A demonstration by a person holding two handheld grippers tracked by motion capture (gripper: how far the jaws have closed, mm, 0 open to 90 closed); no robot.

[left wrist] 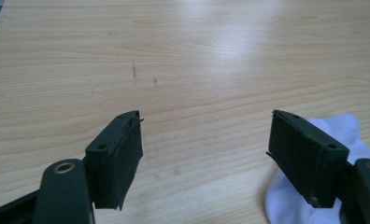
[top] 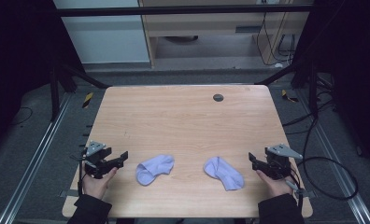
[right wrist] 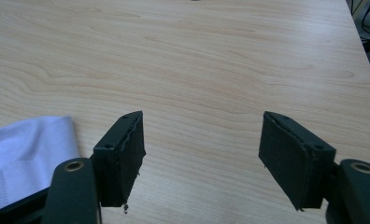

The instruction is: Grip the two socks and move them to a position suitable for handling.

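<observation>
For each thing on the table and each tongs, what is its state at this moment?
Left tongs: open, empty, jaws wide apart, held near the table's left edge.
Right tongs: open, empty, held near the table's right edge.
Left sock: lying flat on the table, loose, not gripped.
Right sock: lying flat, loose, apart from the left sock.
Table: bare wood beyond the socks, a few small dark marks.
</observation>
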